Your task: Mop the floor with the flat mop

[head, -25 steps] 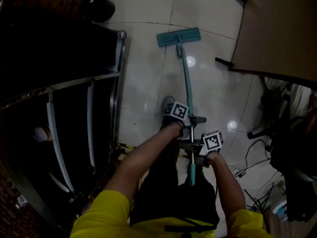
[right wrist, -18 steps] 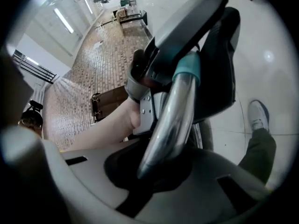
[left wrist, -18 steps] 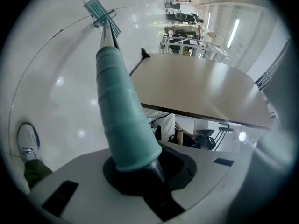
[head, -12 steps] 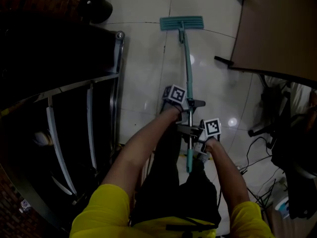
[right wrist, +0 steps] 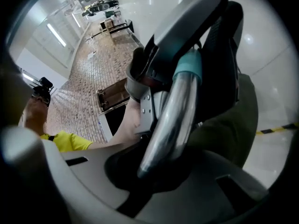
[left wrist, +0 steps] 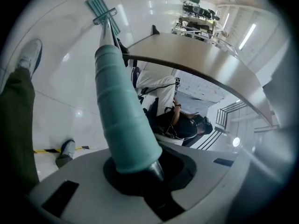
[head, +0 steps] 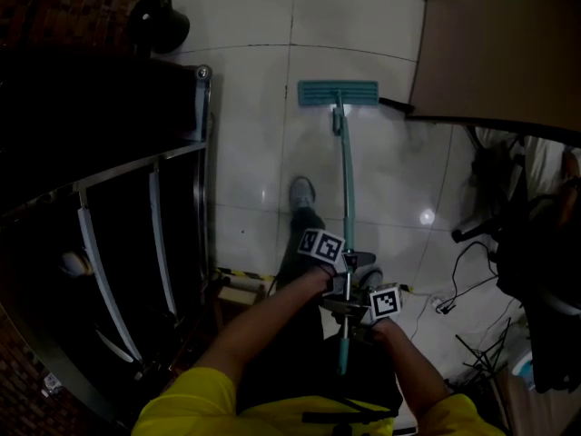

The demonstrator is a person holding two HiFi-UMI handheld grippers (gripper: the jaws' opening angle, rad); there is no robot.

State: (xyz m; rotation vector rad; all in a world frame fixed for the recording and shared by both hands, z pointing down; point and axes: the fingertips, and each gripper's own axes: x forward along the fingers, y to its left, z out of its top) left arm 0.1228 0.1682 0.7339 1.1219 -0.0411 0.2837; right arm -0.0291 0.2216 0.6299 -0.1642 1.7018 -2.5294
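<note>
We grip the mop (head: 346,189) with both tools. The left tool (head: 340,260) is clamped round the pole just below its teal sleeve (left wrist: 124,120), and the right tool (head: 354,305), lower in the frame, is closed on the bare metal part of the pole (right wrist: 173,120), close behind the left one. The pole runs from the lower middle of the head view up to the mop head (head: 338,93), which lies flat on the pale tiled floor (head: 254,107) in the upper middle. The brown table (head: 490,44) fills the upper right, and one of its black feet (head: 392,104) sits just beside the right end of the mop head; we cannot tell whether they touch. Our shoe (head: 302,192) stands left of the pole. A dark metal frame (head: 154,234) with pale rails hems in the floor along the left. On the right, cables (head: 458,271) trail over the tiles near a chair base (head: 472,234). A strip of yellow and black tape (head: 238,273) lies on the floor, lower centre. In the left tool's view a person (left wrist: 187,122) sits beyond the table.
</note>
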